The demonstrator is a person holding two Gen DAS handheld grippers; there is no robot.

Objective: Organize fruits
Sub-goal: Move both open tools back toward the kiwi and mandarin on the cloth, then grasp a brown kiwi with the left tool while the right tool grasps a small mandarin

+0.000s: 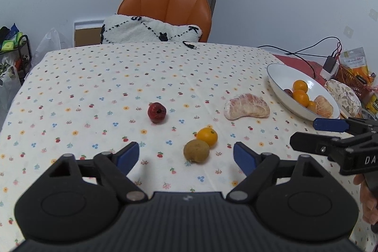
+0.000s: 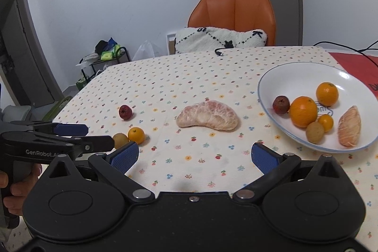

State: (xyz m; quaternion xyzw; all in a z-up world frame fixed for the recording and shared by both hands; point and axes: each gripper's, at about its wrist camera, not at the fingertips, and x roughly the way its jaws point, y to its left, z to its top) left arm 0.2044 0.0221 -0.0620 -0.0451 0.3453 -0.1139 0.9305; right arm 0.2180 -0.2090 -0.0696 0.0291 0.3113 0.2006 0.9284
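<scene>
Fruits are partly gathered in the bowl [image 2: 307,67], yet a kiwi [image 1: 196,150] lies loose before the wide-open, empty left gripper [image 1: 186,156], likely next to grasp; the right gripper [image 2: 195,155] is equally open and empty.

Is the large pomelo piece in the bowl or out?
Out: the pomelo piece lies on the tablecloth, left of the white bowl.

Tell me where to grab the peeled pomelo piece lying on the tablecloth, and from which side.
Take the pomelo piece across its thick middle, one finger on the humped far edge and one in the concave near edge. It lies flat, long axis left to right, so probably come from above with the open right gripper, which already faces it. The tapered ends look likelier to slip.
</scene>
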